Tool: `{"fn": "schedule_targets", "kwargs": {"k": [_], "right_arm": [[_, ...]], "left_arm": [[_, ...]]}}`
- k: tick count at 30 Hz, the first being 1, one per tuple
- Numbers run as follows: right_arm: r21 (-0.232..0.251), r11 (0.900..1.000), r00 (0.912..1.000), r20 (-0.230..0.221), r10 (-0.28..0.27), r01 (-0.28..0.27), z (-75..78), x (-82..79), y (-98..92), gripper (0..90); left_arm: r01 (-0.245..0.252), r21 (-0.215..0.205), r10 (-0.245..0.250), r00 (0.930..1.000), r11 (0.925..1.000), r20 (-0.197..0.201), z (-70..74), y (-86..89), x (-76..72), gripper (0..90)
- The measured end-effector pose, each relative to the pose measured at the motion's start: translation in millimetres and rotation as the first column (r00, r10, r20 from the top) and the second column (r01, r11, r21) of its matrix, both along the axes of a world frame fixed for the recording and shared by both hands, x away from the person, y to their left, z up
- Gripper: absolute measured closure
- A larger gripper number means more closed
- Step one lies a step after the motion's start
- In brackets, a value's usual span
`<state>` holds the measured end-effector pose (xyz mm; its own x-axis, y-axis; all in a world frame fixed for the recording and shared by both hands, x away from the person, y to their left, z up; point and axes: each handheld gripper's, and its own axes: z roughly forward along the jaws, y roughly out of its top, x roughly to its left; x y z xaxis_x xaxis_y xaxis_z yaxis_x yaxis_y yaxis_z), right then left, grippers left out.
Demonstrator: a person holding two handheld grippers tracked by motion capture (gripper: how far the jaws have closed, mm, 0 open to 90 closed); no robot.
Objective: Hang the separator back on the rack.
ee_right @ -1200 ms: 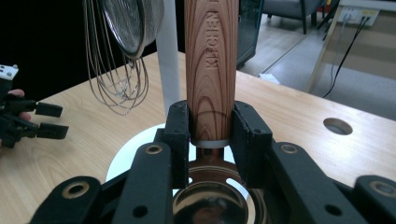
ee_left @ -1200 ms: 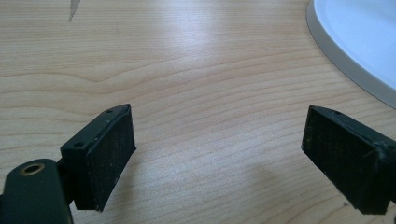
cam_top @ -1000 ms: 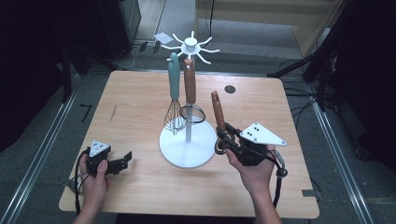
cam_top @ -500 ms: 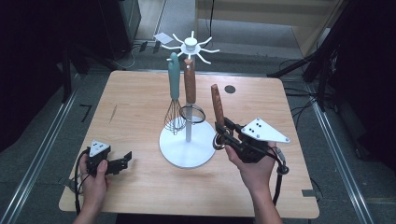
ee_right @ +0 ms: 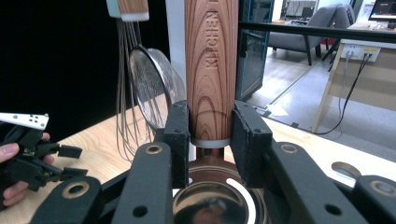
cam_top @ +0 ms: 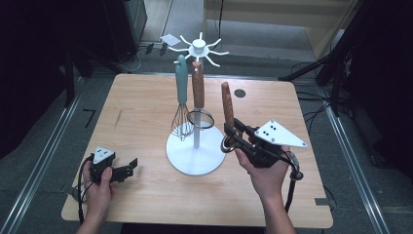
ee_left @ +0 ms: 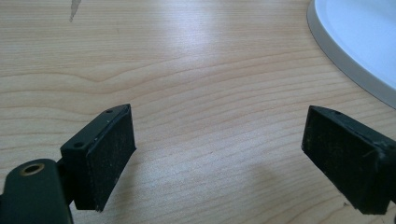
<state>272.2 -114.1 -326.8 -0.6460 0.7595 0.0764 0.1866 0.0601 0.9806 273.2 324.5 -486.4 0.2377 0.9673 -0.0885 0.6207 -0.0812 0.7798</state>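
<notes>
A white utensil stand (cam_top: 195,158) with a hook crown (cam_top: 198,48) is at mid-table. From it hang a teal-handled whisk (cam_top: 181,92) and a wooden-handled strainer (cam_top: 197,90). Just right of the stand, my right gripper (cam_top: 233,135) is shut on a third utensil's wooden handle (cam_top: 227,109), which points up. In the right gripper view the pads (ee_right: 181,135) clamp that handle (ee_right: 211,60) just above its metal collar, with a round metal head below. The whisk (ee_right: 126,84) and strainer (ee_right: 156,88) hang beyond. My left gripper (cam_top: 127,168) rests open on the table, its jaws (ee_left: 217,158) wide apart over bare wood.
The stand's white base rim (ee_left: 359,42) lies just ahead and right of the left jaws. A round dark grommet (cam_top: 239,92) sits in the tabletop at the back right. Cables trail off the table's right edge, and dark floor surrounds the table.
The utensil in my right gripper has tipped from a lean to nearly upright, its handle a little higher. The left hand and gripper have not moved.
</notes>
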Motion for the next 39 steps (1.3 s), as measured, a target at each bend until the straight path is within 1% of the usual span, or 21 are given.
{"fn": "schedule_targets", "kwargs": {"k": [9,14,15,20,33,34,35,37,39], "right_arm": [[0.015,1.0,0.9995,0.031,0.005,-0.006,10.4,-1.8,3.2,71.0],[0.003,1.0,0.999,0.045,0.003,-0.003,15.7,-2.0,7.0,71.0],[0.004,1.0,0.9991,0.042,0.001,-0.001,16.7,-2.3,7.8,71.1],[0.003,1.0,0.9982,0.059,0.001,-0.002,21.3,-2.3,10.4,71.0],[0.039,0.999,0.9957,0.092,-0.005,0.002,32.5,-4.8,13.1,71.1],[0.048,0.999,0.9963,0.086,-0.005,0.001,33.3,-5.4,13.2,71.0],[0.049,0.999,0.9954,0.095,-0.005,0.0,33.9,-5.3,12.8,71.1],[0.056,0.998,0.9957,0.093,-0.005,0.0,35.1,-5.8,12.8,71.0],[0.058,0.998,0.9949,0.1,-0.005,0.0,36.1,-5.6,12.9,71.0]], "left_arm": [[-0.001,0.0,0.001,1.0,1.0,-0.001,0.1,0.0,-0.1,9.9],[-0.002,0.0,0.002,1.0,1.0,0.001,-0.1,-0.1,0.0,9.9],[-0.001,0.0,0.001,1.0,1.0,0.001,0.0,-0.1,-0.1,9.9],[-0.001,0.0,0.001,1.0,1.0,0.001,-0.1,-0.1,0.0,9.9],[-0.001,0.0,0.001,1.0,1.0,0.001,0.0,0.0,-0.1,9.9],[-0.002,-0.001,0.002,1.0,1.0,0.001,0.0,-0.1,-0.1,9.9],[-0.002,-0.002,0.002,1.0,1.0,0.001,0.0,0.0,-0.1,9.9],[-0.002,-0.002,0.002,1.0,1.0,0.001,0.0,0.0,-0.1,9.9],[-0.003,-0.002,0.003,1.0,1.0,0.001,0.0,0.0,-0.1,9.9]]}}
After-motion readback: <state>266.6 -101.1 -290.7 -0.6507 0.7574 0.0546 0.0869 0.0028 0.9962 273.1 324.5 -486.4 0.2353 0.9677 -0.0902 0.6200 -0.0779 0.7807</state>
